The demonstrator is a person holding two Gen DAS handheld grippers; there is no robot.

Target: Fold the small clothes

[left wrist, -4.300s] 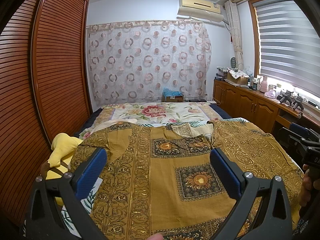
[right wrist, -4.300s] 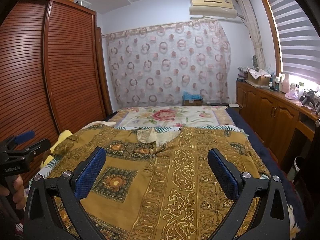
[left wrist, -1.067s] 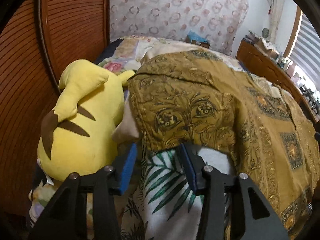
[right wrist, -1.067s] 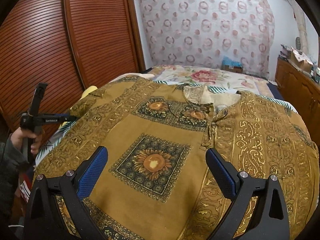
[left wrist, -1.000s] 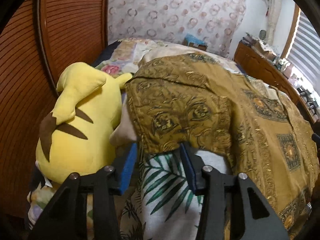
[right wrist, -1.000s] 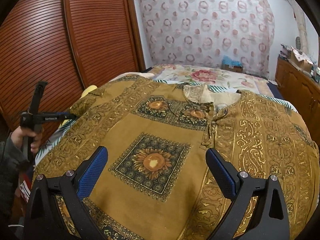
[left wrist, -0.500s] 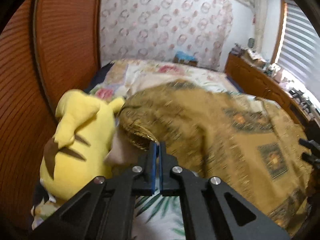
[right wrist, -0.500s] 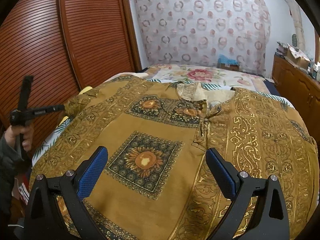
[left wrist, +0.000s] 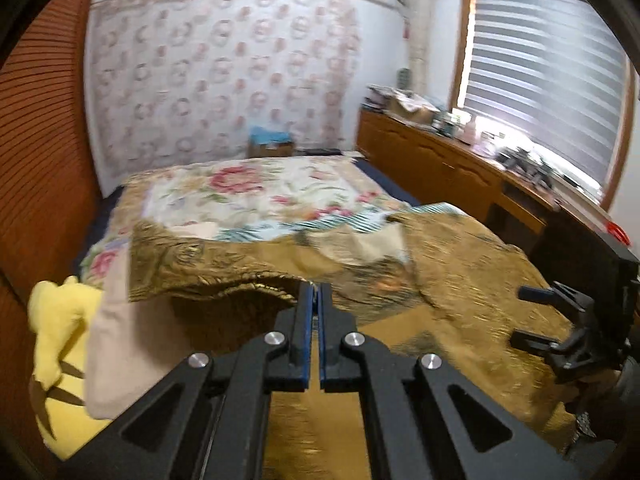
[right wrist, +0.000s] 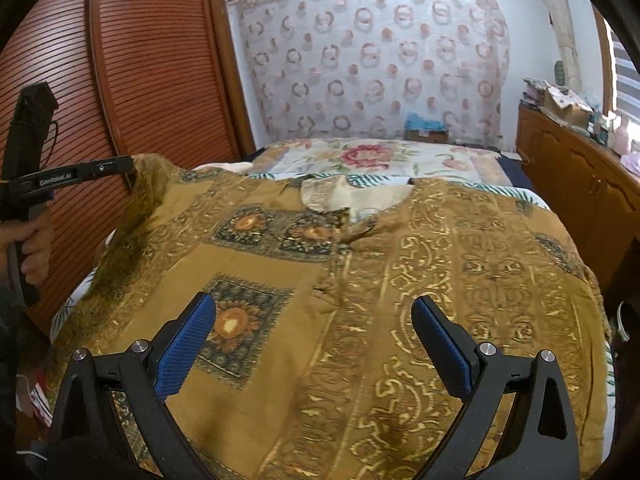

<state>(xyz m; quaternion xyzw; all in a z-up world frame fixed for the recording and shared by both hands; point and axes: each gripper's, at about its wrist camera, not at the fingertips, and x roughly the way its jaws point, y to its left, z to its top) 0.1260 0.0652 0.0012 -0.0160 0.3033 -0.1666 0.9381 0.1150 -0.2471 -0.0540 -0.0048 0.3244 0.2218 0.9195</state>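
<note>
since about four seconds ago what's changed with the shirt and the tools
The left tool went to the shirt's left sleeve edge beside the yellow plush toy, shut on it and lifted it up off the bed. The right tool stays open above the shirt; the rest of the shirt still lies flat.

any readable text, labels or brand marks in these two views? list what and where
"GenRobot.AI": white lettering on the side of the left gripper, seen in the right wrist view; small and slightly blurred.
Boxes and bottles on the wooden counter: any labels too small and blurred to read.
No other text is visible.
</note>
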